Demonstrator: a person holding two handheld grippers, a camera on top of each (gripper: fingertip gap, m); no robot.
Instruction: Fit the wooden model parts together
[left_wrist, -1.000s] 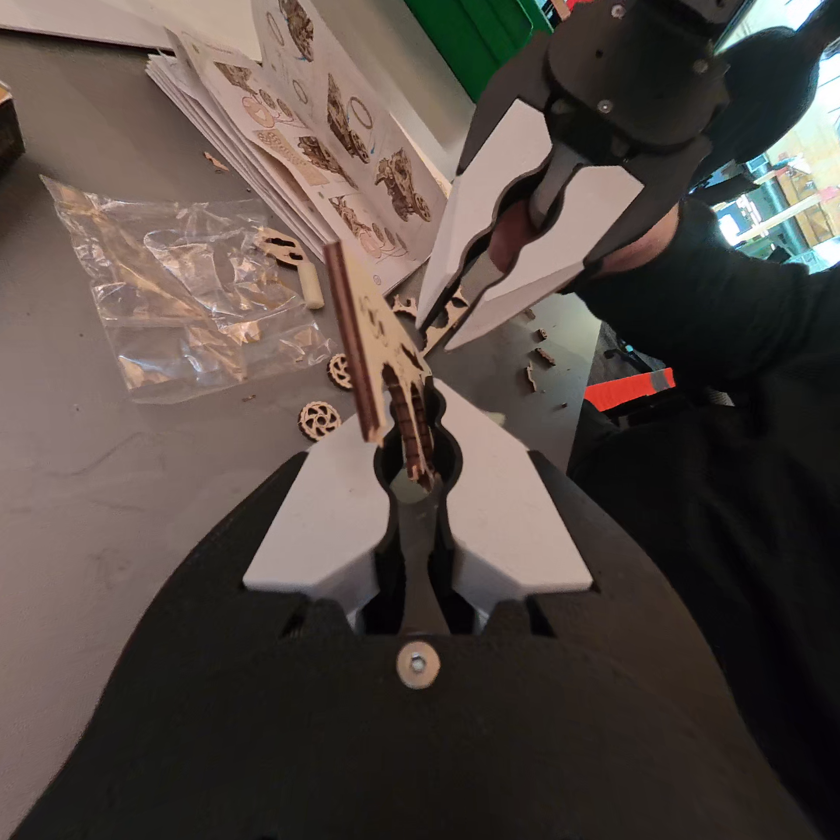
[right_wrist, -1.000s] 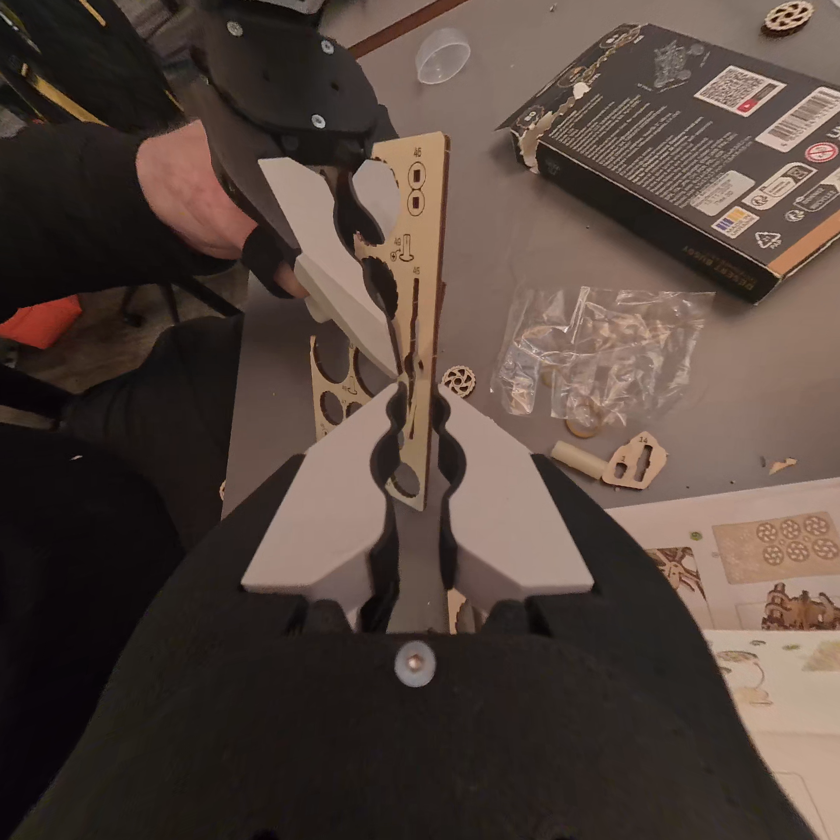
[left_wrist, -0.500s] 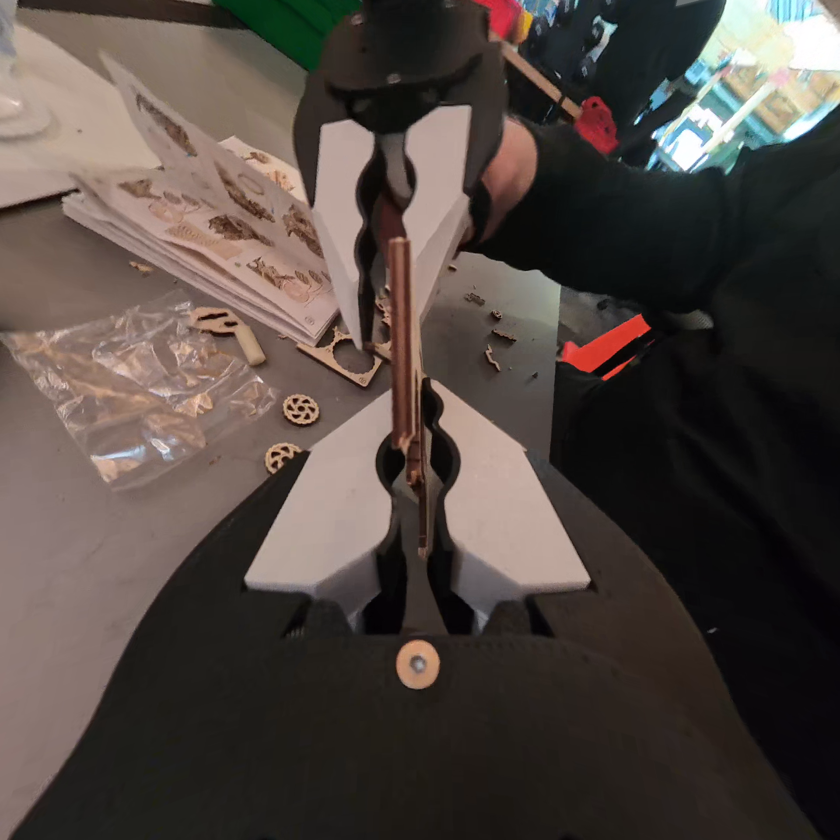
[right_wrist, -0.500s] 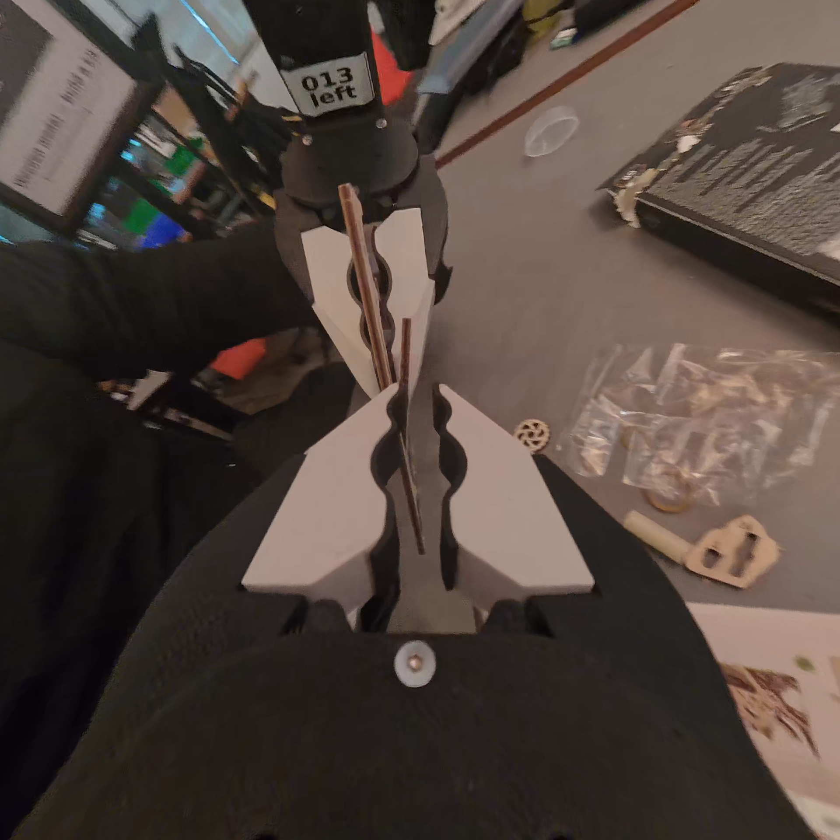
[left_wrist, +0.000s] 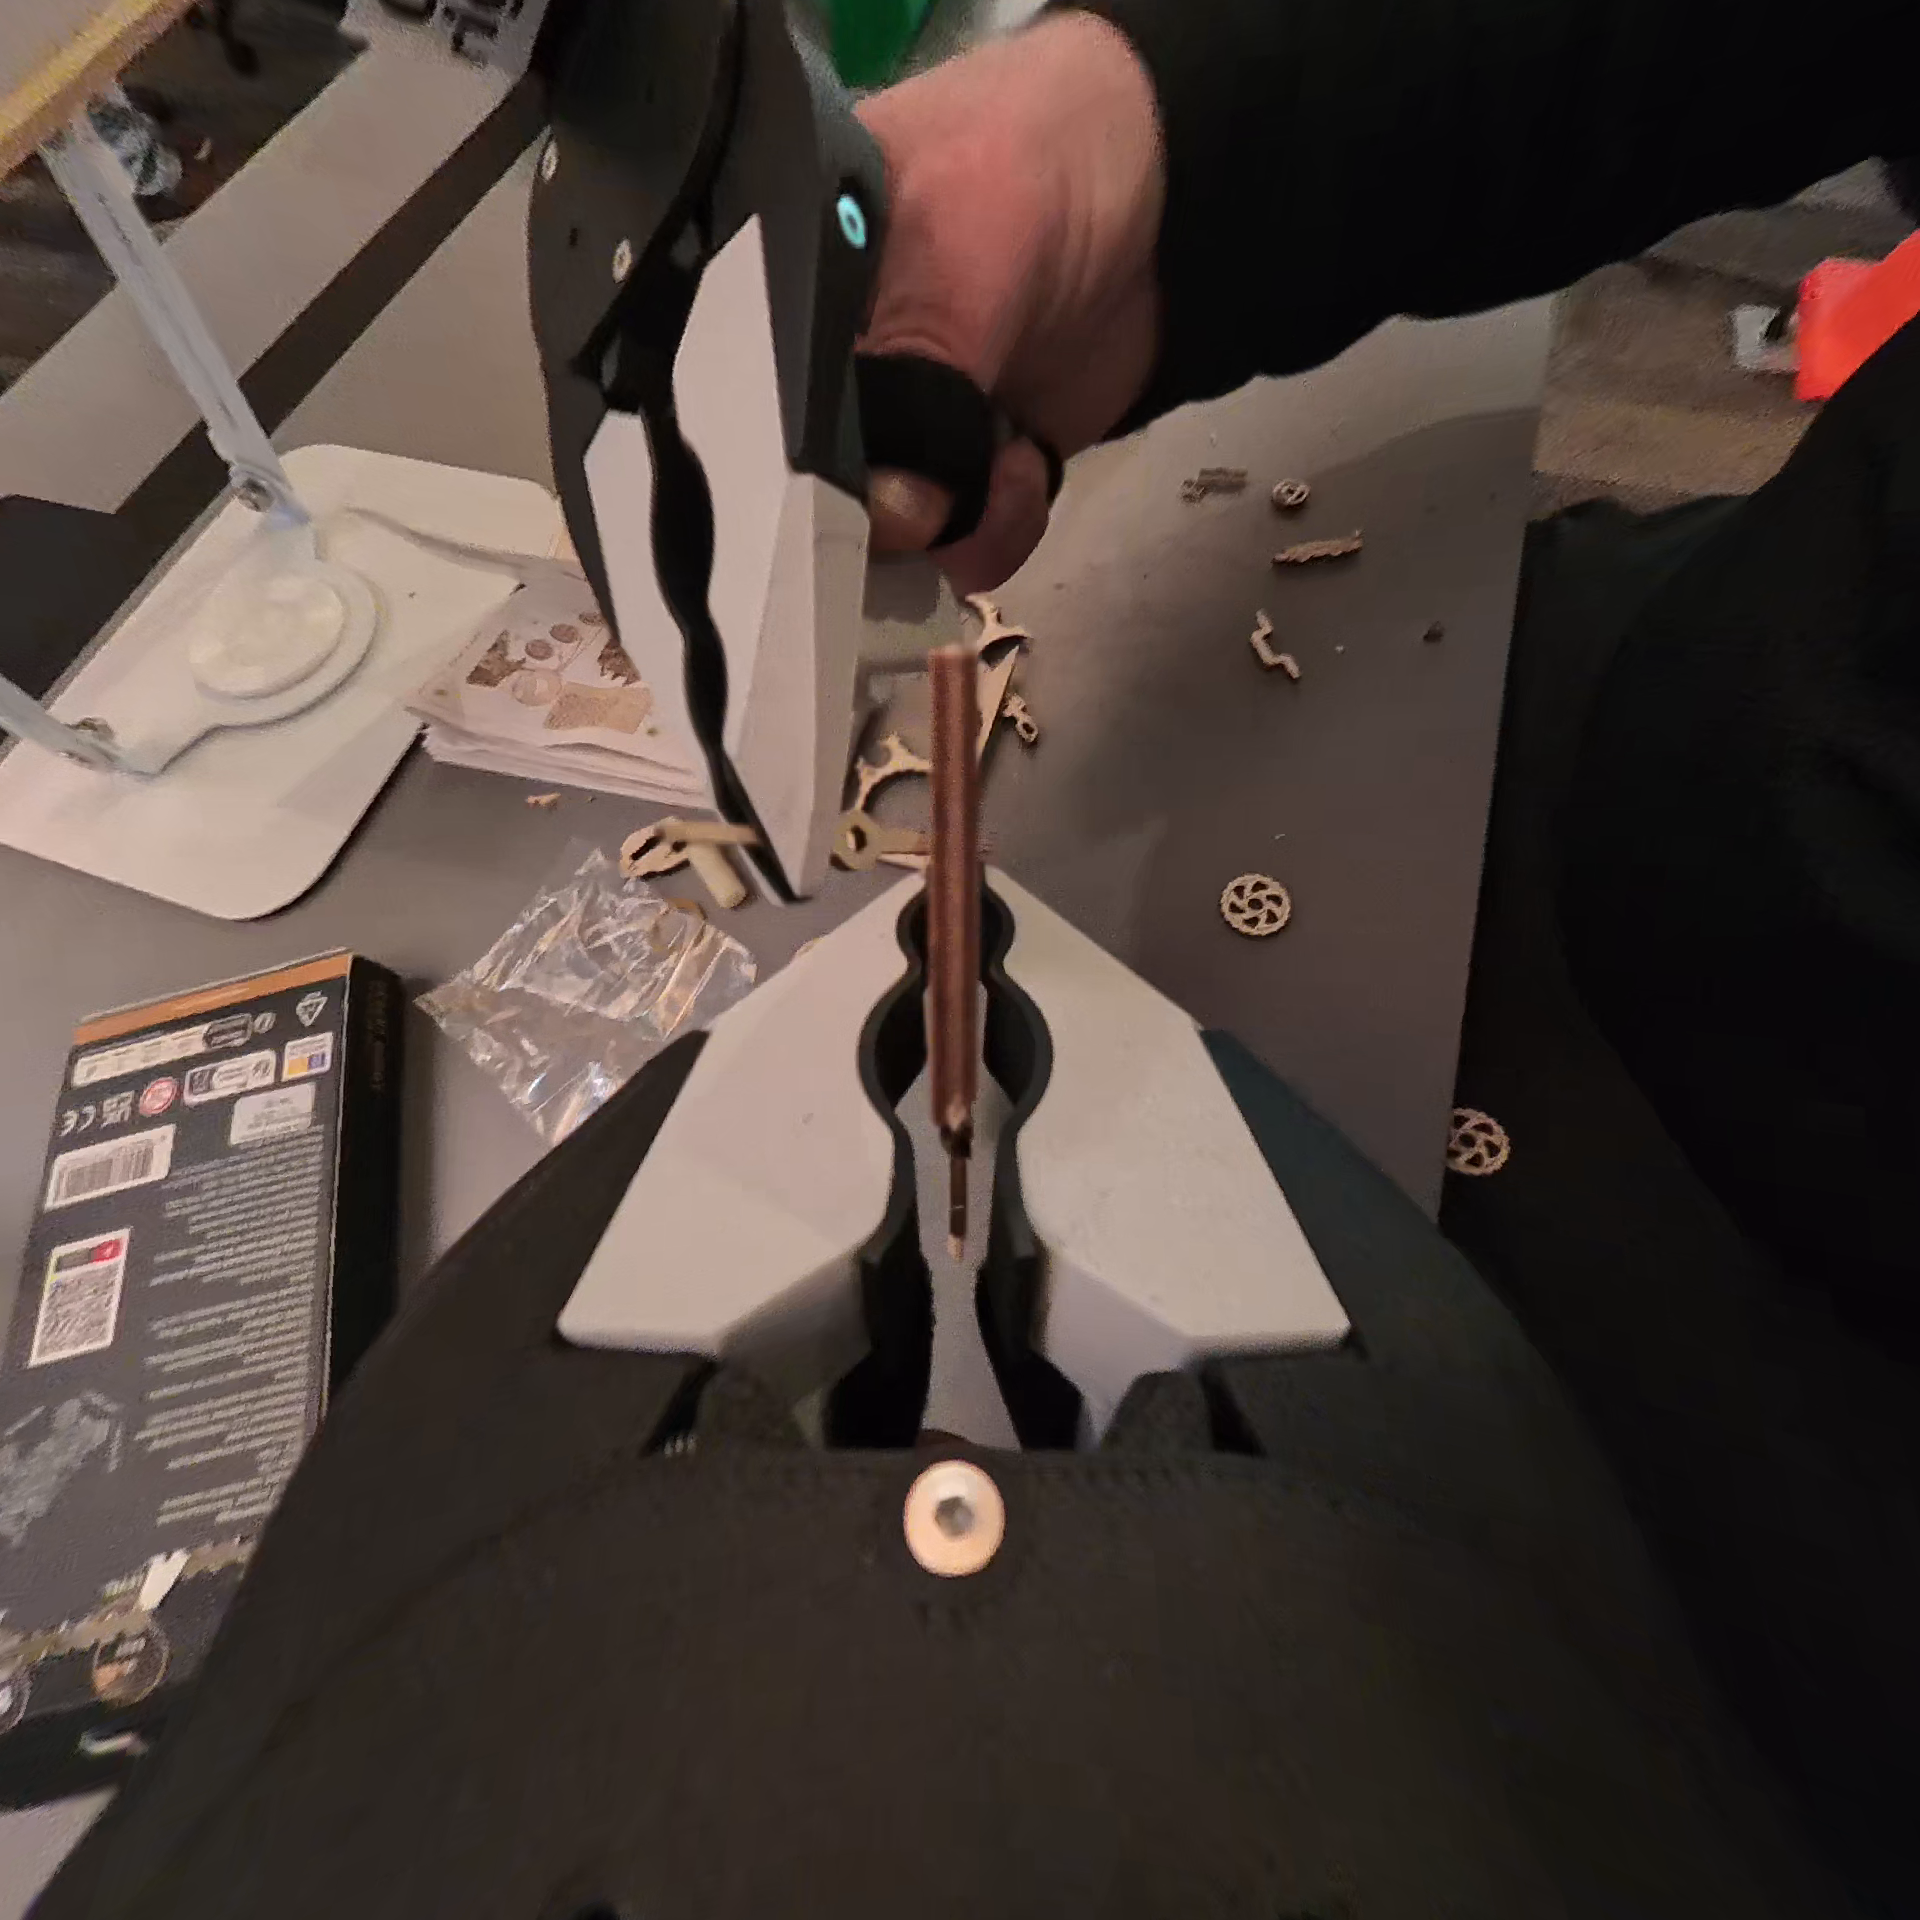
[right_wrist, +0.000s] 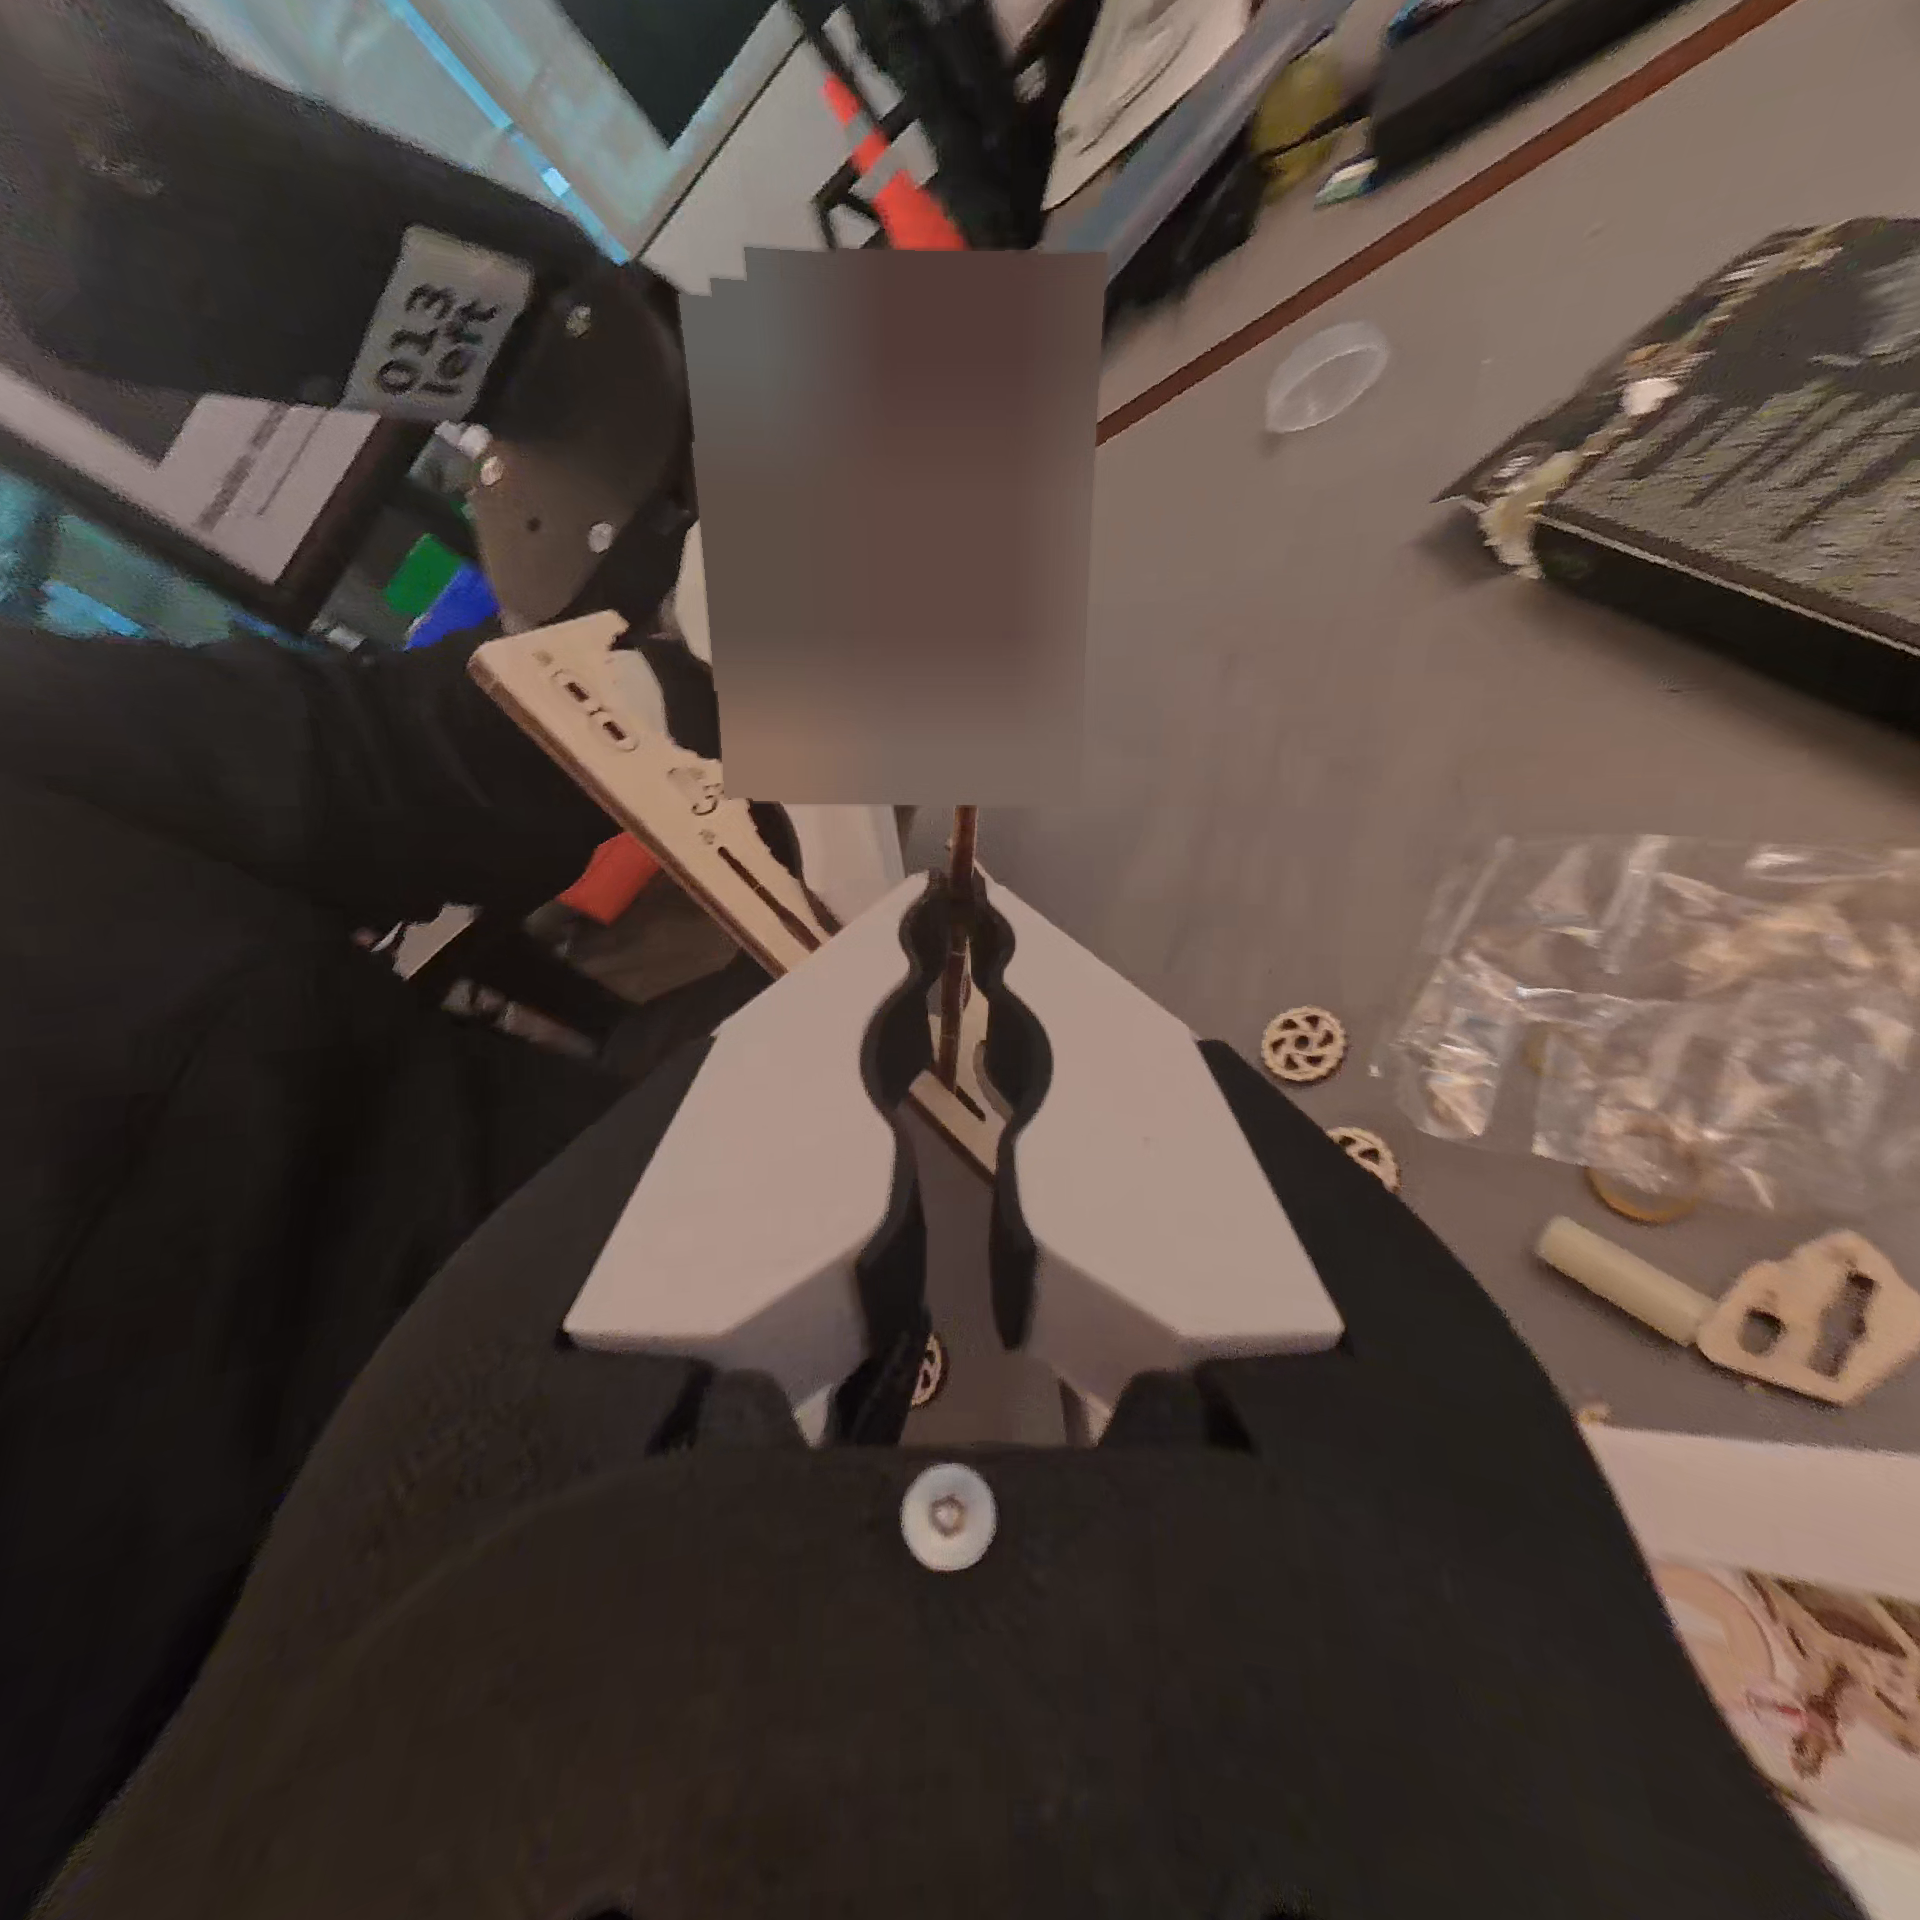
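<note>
Left wrist view has my left gripper (left_wrist: 954, 904) clamped on a wooden sheet (left_wrist: 954, 790), which I see edge-on. It stands straight up between the fingertips, above the grey table (left_wrist: 1247, 810), and its lower end reaches down into the gap between the fingers. My right gripper (left_wrist: 774, 883) hangs just beside it, nose down, tips apart from the sheet.

In the right wrist view that gripper's fingers are drawn nearly together around a thin piece (right_wrist: 958, 997), also edge-on, and I judge that they pinch it. The sheet runs slantwise behind them, and its face shows long narrow slots. A blurred patch covers most of what lies further up.

The step in hand, as I read it, is to seat the thin piece in one of those slots. To do it well I would hold the sheet dead still in the left and let the right do all the travelling. I would turn the sheet's face towards the piece, since edge to edge nothing can enter. Then I would square the piece to the slot before pushing and press straight along it. Thin plywood like this probably snaps under a twist. If it binds I would back off and line up again. The loose gear (left_wrist: 1257, 906) on the table stays out of this.
</note>
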